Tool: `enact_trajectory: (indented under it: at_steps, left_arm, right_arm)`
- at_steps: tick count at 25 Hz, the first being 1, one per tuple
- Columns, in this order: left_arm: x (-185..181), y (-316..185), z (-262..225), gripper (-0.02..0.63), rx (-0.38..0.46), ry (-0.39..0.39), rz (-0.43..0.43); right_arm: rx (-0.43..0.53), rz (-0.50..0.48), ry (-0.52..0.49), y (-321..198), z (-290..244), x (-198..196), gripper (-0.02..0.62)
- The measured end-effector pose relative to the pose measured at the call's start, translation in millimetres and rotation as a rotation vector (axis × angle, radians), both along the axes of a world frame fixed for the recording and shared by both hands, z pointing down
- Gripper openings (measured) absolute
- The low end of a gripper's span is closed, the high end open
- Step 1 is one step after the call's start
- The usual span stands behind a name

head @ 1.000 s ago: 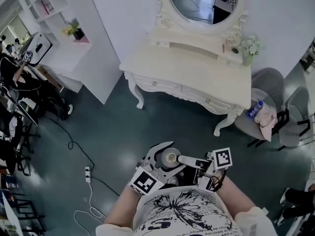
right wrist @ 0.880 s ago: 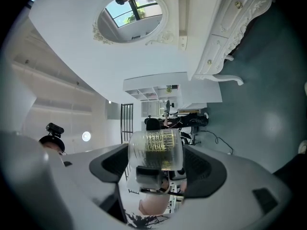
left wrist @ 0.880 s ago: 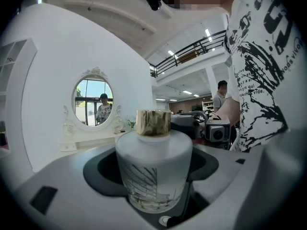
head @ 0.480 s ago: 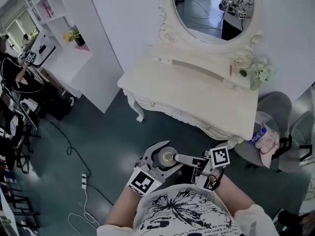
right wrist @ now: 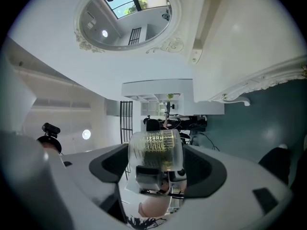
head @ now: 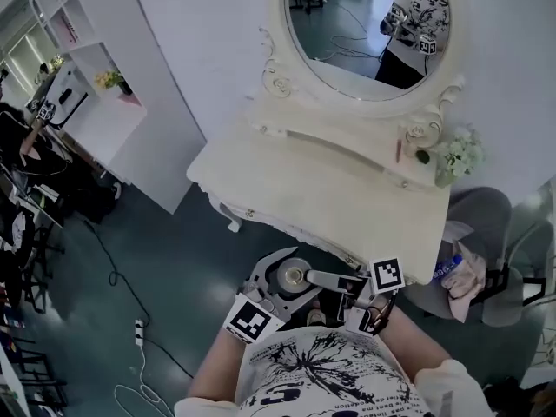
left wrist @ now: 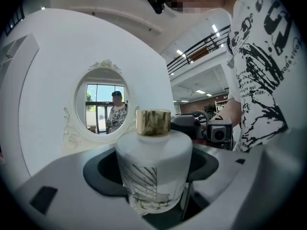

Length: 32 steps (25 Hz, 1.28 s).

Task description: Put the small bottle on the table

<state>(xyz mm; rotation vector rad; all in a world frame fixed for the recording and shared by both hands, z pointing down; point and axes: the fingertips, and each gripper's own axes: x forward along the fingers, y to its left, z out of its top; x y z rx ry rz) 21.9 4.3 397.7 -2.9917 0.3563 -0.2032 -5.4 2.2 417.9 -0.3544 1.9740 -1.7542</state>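
Note:
The small bottle (head: 295, 276) is squat and white with a gold cap (left wrist: 153, 122). It stands upright between the jaws of my left gripper (head: 289, 281), which is shut on it close to the person's chest. My right gripper (head: 318, 280) reaches in from the right, and its upper finger (head: 330, 278) lies against the bottle by the cap. In the right gripper view the bottle (right wrist: 156, 150) fills the gap between that gripper's pads. The cream dressing table (head: 287, 181) stands just ahead, its top bare on the near side.
An oval mirror (head: 365, 24) rises behind the table. Flowers (head: 460, 155) stand at its back right corner. A grey chair (head: 491, 220) with a blue-labelled water bottle (head: 447, 268) is to the right. A white shelf unit (head: 95, 102) and a floor power strip (head: 137, 330) are on the left.
The dressing table has come nearer and now fills the middle of the head view. Both grippers and the bottle keep the same pose against the chest.

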Motion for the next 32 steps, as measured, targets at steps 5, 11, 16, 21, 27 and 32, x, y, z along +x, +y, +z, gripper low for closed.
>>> enact_trajectory:
  at_steps: [5,11,16,21,27,32]
  left_arm:
    - [22.1,-41.9,12.3,0.353,-0.023,-0.033,0.069]
    - [49.9,-109.6,16.1,0.353,-0.025,-0.047,0.211]
    - [65.3,-162.5,18.1,0.353,-0.026,-0.054,0.345]
    - [72.3,-204.6,31.5,0.353,-0.040,-0.078,0.467]
    - [80.6,-236.6,57.1,0.353,-0.082,-0.097,0.573]
    - [85.0,-252.1,90.3,0.353,-0.109,-0.144,0.628]
  right_arm:
    - [-0.021,0.074,-0.012,-43.3,10.2,23.6,0.365]
    - [-0.021,0.194,-0.016,-114.5,12.3,51.4,0.365]
    - [-0.024,0.323,-0.017,-170.9,14.2,67.2,0.365]
    - [-0.046,0.447,-0.028,-215.8,25.4,75.3,0.365]
    - [-0.081,0.542,-0.040,-250.3,51.2,84.1,0.365]
    - [-0.110,0.580,-0.052,-266.9,82.0,89.0,0.365]
